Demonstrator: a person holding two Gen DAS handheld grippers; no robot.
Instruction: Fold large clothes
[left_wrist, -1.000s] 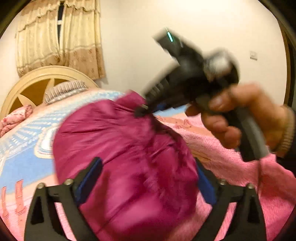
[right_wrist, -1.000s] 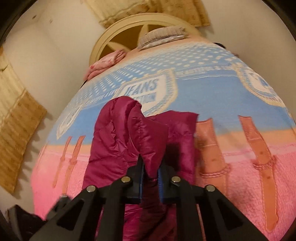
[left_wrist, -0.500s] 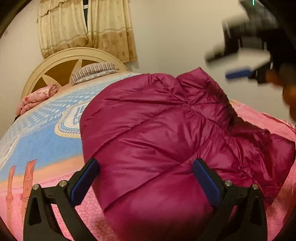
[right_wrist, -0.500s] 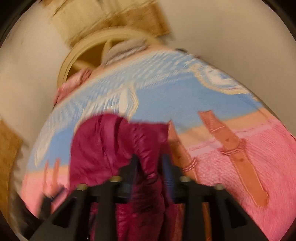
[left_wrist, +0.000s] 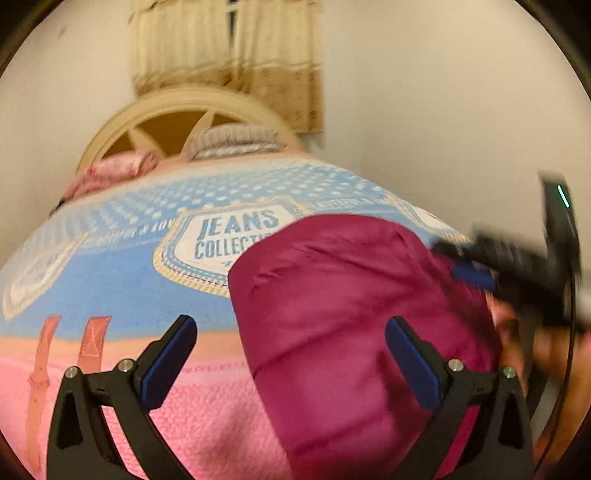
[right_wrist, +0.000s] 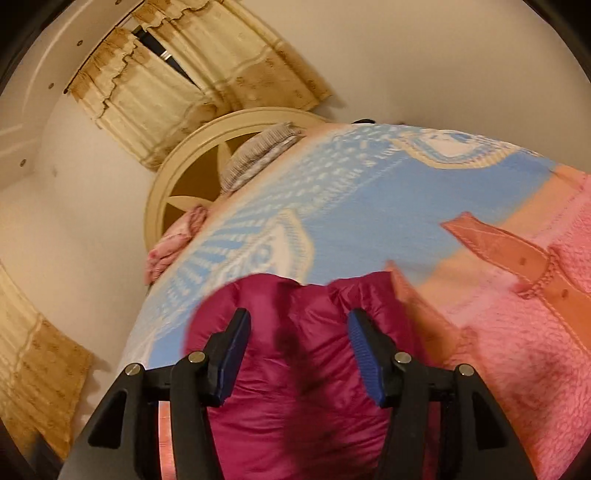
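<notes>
A magenta puffer jacket (left_wrist: 351, 314) lies folded in a bundle on the bed's pink and blue blanket (left_wrist: 110, 288). My left gripper (left_wrist: 291, 358) is open and empty, just in front of the jacket's left edge. My right gripper (right_wrist: 295, 354) is open and empty, right above the jacket (right_wrist: 295, 387) on the blanket (right_wrist: 517, 350). In the left wrist view the right gripper (left_wrist: 476, 277) shows blurred at the jacket's right side, with blue pads and a hand behind it.
A cream round headboard (left_wrist: 177, 118) stands at the far end of the bed with a striped pillow (left_wrist: 236, 142) and a pink pillow (left_wrist: 114, 173). Beige curtains (right_wrist: 177, 74) hang on the wall behind. The wall runs close along the bed's left side (right_wrist: 74, 221).
My right gripper let go of the jacket fold and opened. The jacket dropped into a flatter bundle on the blanket. My left gripper swung left; the headboard now sits centred in its view.
</notes>
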